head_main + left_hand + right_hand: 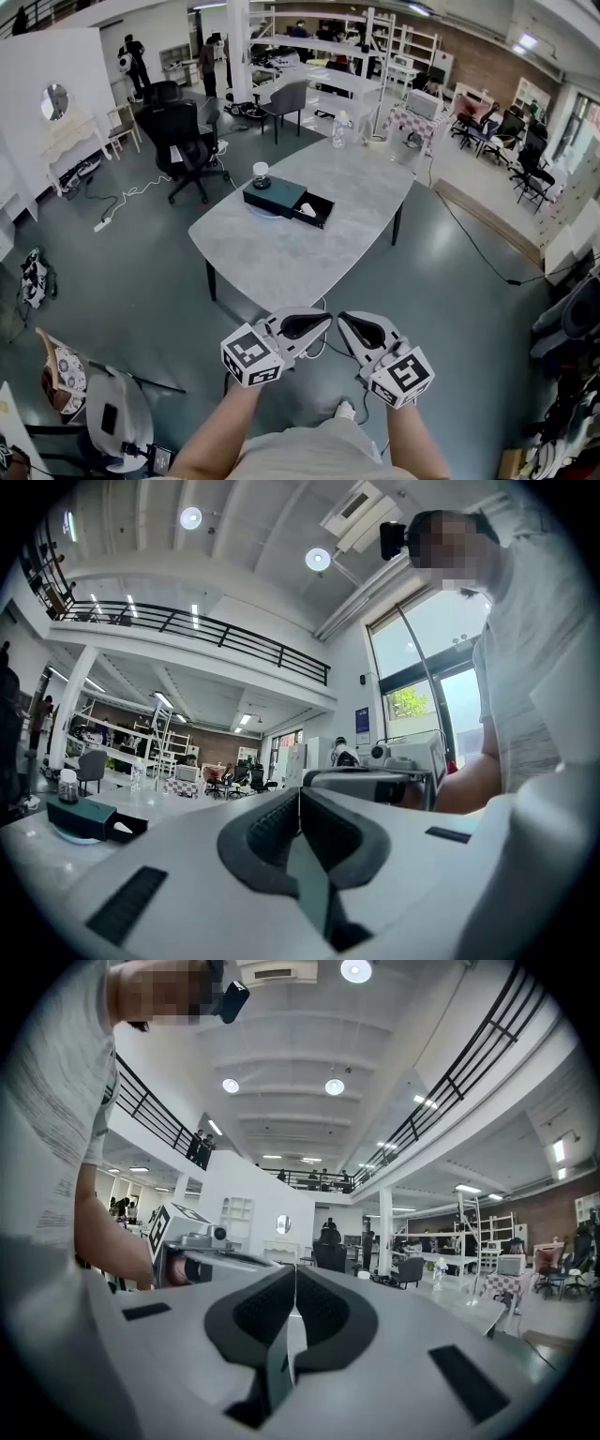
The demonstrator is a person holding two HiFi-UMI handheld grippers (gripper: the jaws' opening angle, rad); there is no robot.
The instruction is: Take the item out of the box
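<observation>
A dark teal box (276,196) lies on the pale table (281,253), its black drawer (315,210) pulled out to the right with a small white item (307,210) inside. The box (86,817) also shows at the far left of the left gripper view. Both grippers hang close to the person's body, well short of the table's near edge, with their tips turned toward each other. My left gripper (323,321) (300,791) is shut with nothing in it. My right gripper (345,322) (295,1267) is shut and empty too.
A small round lamp-like object (261,174) stands beside the box's far left corner. A clear bottle (338,129) and other small things sit at the table's far end. Black office chairs (183,131) stand beyond the table on the left. Clutter lies on the floor at lower left.
</observation>
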